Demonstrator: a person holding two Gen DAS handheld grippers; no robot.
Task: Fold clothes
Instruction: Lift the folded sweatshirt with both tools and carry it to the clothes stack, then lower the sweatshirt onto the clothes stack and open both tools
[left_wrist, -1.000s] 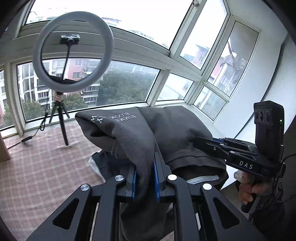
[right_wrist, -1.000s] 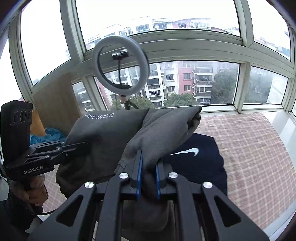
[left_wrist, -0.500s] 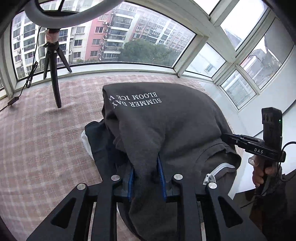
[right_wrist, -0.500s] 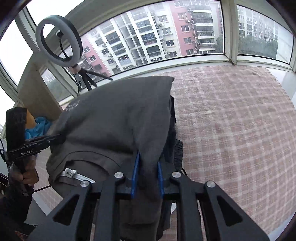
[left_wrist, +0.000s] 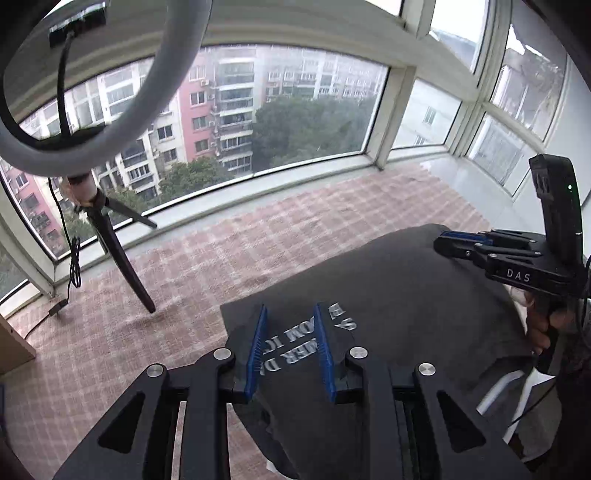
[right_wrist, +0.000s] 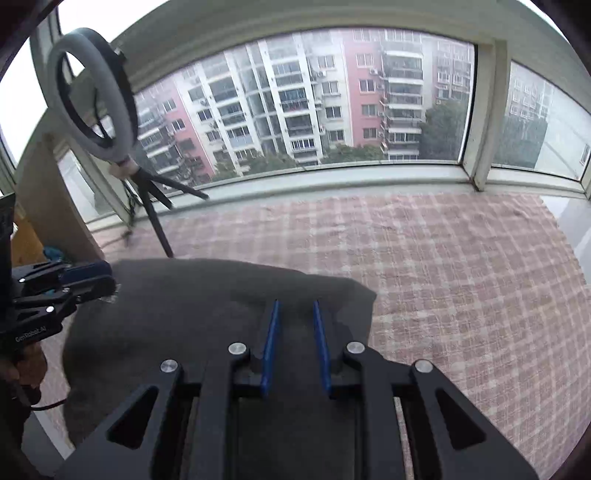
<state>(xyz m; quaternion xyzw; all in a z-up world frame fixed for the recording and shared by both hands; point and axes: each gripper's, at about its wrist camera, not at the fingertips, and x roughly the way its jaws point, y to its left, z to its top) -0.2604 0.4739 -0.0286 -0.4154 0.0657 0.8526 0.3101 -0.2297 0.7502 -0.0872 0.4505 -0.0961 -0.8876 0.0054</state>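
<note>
A dark grey sweatshirt (left_wrist: 399, 299) with white lettering lies folded flat on the pink checked cloth (left_wrist: 258, 251). My left gripper (left_wrist: 291, 314) stands open just over its left edge, the lettering showing between the blue pads. My right gripper (right_wrist: 295, 310) is open above the sweatshirt (right_wrist: 177, 295) near its right corner, holding nothing. Each gripper appears in the other's view: the right gripper (left_wrist: 461, 243) over the garment's far right side, the left gripper (right_wrist: 92, 280) at its left edge.
A ring light (left_wrist: 92, 74) on a black tripod (left_wrist: 122, 258) stands at the left on the cloth, with a cable (left_wrist: 74, 266) trailing by the window sill. Windows run along the far side. A wooden board (right_wrist: 48, 206) and blue fabric (right_wrist: 51, 253) sit at the left. A hand (left_wrist: 543, 321) holds the right gripper.
Both grippers have let go of the sweatshirt and opened. The garment, held up and draped before, now lies flat on the cloth.
</note>
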